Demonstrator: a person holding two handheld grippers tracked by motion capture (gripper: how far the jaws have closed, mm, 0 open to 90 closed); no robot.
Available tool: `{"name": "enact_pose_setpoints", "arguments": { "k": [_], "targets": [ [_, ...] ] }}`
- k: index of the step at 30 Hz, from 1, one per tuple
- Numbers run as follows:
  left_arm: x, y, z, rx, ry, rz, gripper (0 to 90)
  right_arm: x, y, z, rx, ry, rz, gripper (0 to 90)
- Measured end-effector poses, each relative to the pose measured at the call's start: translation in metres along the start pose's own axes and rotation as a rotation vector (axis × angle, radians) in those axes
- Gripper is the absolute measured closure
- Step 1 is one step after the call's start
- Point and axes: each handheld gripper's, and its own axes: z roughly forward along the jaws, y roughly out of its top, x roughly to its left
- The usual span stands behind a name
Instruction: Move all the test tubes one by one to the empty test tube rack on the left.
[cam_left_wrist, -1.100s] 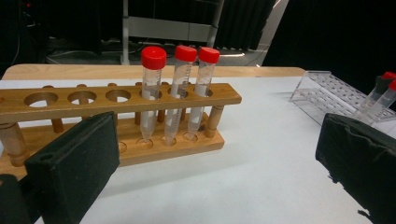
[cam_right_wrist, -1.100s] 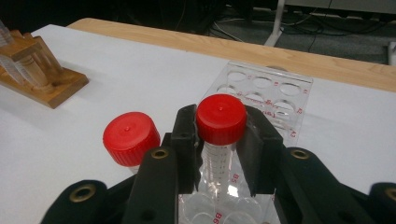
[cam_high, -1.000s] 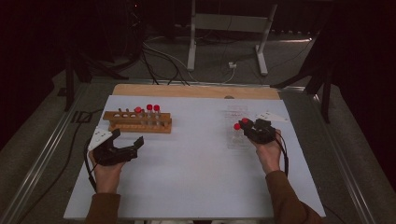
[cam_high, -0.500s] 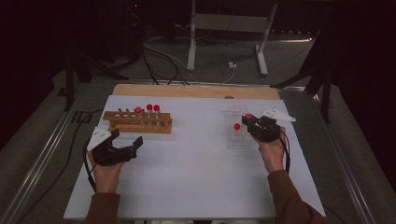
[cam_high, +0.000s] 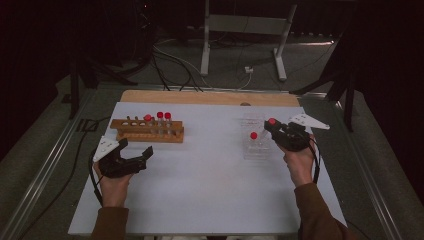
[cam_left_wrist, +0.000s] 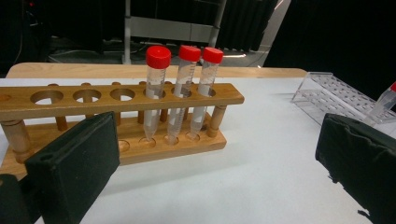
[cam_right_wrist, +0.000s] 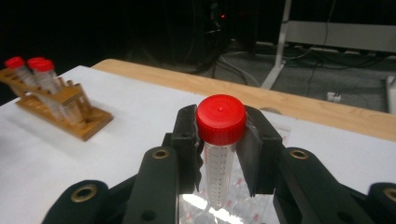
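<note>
Right gripper (cam_high: 274, 128) has come up off the clear plastic rack (cam_high: 256, 142) since a second ago, when it sat low among the red caps there; it is now clenched just under the cap of a red-capped tube (cam_right_wrist: 220, 140), carried upright above that rack's far right corner. One more red-capped tube (cam_high: 253, 136) stays standing in the clear rack. Left gripper (cam_high: 134, 155) has not shifted: it rests on the white table (cam_high: 210, 190) well left of the clear rack, jaws spread wide and empty, facing the wooden rack (cam_left_wrist: 121, 100), which carries three red-capped tubes (cam_left_wrist: 180, 93) at its end nearer the clear rack and bare holes beyond them. In the right gripper view the lifted tube's tip is blurred against the clear rack below, so whether it has cleared its hole cannot be told. In the left gripper view the clear rack is cut off behind the dark right pad. Bare white tabletop lies open between the clear rack and the wooden one.
</note>
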Motion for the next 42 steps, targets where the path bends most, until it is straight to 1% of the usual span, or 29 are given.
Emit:
{"name": "enact_pose_setpoints", "arguments": {
  "k": [4,6,9,11,12,15,17,19,22,25,27,29,31,33,36,40,42],
  "targets": [
    [-0.003,0.001,0.0,-0.003,-0.003,0.007,0.8,0.003,-0.003,-0.008,0.013,0.019,-0.02,69.7],
    [-0.005,0.001,0.001,-0.004,-0.008,0.011,0.8,0.004,-0.005,-0.013,0.014,0.036,-0.019,69.7],
    [-0.009,0.002,0.002,-0.002,-0.015,0.021,0.8,0.007,-0.008,-0.019,0.012,0.048,-0.026,69.7],
    [-0.013,0.004,0.003,-0.001,-0.023,0.03,0.8,0.009,-0.009,-0.023,0.018,0.063,-0.03,69.7],
    [-0.015,0.004,0.004,-0.002,-0.028,0.035,0.8,0.01,-0.009,-0.024,0.019,0.063,-0.038,69.7],
    [-0.024,0.006,0.008,0.003,-0.041,0.058,0.8,0.014,-0.008,-0.03,0.012,0.076,-0.046,69.7],
    [-0.031,0.007,0.012,0.008,-0.054,0.073,0.8,0.018,-0.007,-0.033,0.006,0.084,-0.057,69.7],
    [-0.039,0.008,0.016,0.014,-0.075,0.084,0.8,0.022,-0.006,-0.035,0.001,0.089,-0.067,69.8],
    [-0.053,0.008,0.024,0.023,-0.115,0.103,0.8,0.027,-0.004,-0.037,0.001,0.124,-0.064,69.8],
    [-0.071,0.008,0.034,0.037,-0.158,0.136,0.8,0.035,-0.004,-0.036,0.009,0.149,-0.074,69.8],
    [-0.081,0.009,0.039,0.046,-0.179,0.153,0.8,0.041,-0.004,-0.034,0.017,0.168,-0.08,69.8],
    [-0.092,0.01,0.045,0.057,-0.208,0.16,2.7,0.049,-0.004,-0.03,0.025,0.187,-0.094,69.8],
    [-0.102,0.011,0.05,0.064,-0.228,0.169,4.8,0.056,-0.004,-0.027,0.033,0.205,-0.103,69.7],
    [-0.111,0.011,0.055,0.065,-0.248,0.177,6.5,0.065,-0.003,-0.024,0.038,0.225,-0.115,69.8],
    [-0.123,0.011,0.061,0.066,-0.269,0.187,7.1,0.076,-0.002,-0.018,0.044,0.25,-0.121,69.8],
    [-0.14,0.009,0.07,0.077,-0.295,0.225,9.3,0.09,0.001,-0.011,0.047,0.282,-0.13,69.7],
    [-0.148,0.007,0.073,0.086,-0.301,0.253,14.0,0.097,0.002,-0.007,0.049,0.301,-0.131,69.8]
  ]
}}
